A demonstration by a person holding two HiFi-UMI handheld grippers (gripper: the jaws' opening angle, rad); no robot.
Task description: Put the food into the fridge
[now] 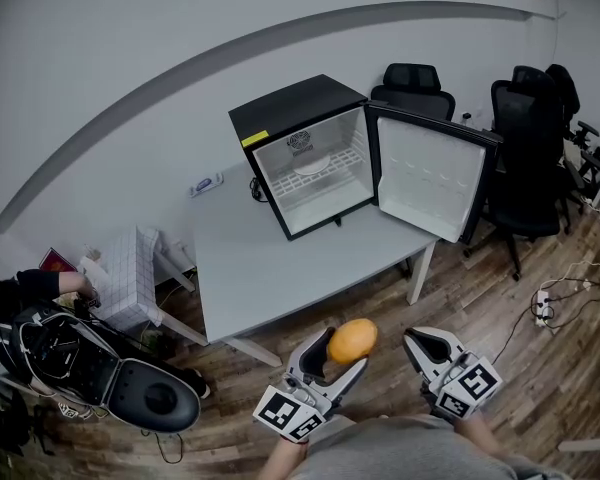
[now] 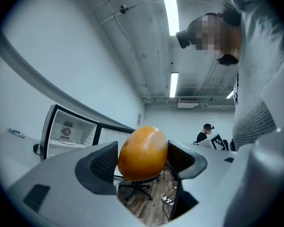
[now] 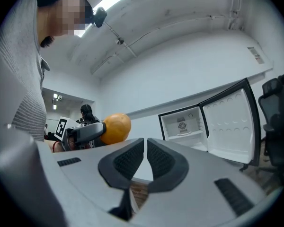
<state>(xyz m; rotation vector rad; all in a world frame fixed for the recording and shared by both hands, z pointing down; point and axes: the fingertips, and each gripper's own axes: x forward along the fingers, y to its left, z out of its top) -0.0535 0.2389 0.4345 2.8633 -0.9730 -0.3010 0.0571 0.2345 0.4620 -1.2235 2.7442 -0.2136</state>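
Left claw [image 1: 342, 356]: clamped wide around the orange fruit [image 1: 353, 340] | right claw [image 1: 425, 346]: jaws together, empty | fridge [image 1: 315, 158]: door open, straight ahead on the table [image 1: 270, 268], well apart from the fruit; left claw delivers.

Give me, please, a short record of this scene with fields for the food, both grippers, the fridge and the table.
food: one orange fruit, held in the air, not yet in the fridge
left gripper: closed on the orange fruit, one jaw on each side
right gripper: jaws together, nothing between them
fridge: stands on the table, black outside, white inside
door: swung fully open to the right in the head view
inside the fridge: a white plate on the shelf, no food visible
table: grey, between the person and the fridge
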